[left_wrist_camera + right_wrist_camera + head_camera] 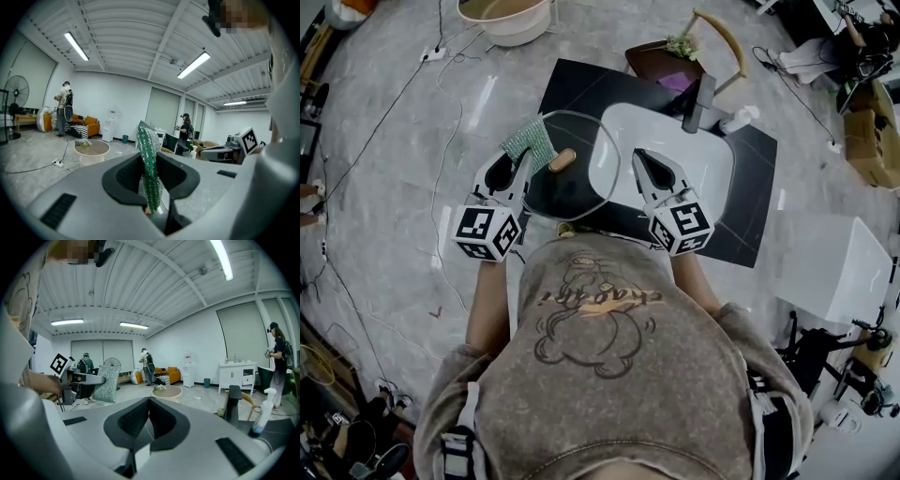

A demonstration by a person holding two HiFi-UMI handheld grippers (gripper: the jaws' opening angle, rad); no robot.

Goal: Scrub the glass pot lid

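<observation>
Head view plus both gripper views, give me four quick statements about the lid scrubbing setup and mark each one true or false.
1. The left gripper is shut on a green scrub pad. True.
2. The glass pot lid has a black knob. False: the knob is brown and wood-coloured.
3. The right gripper has its jaws wide apart. False: its own view shows them closed together.
4. The sink is white and sits in a black countertop. True.
</observation>
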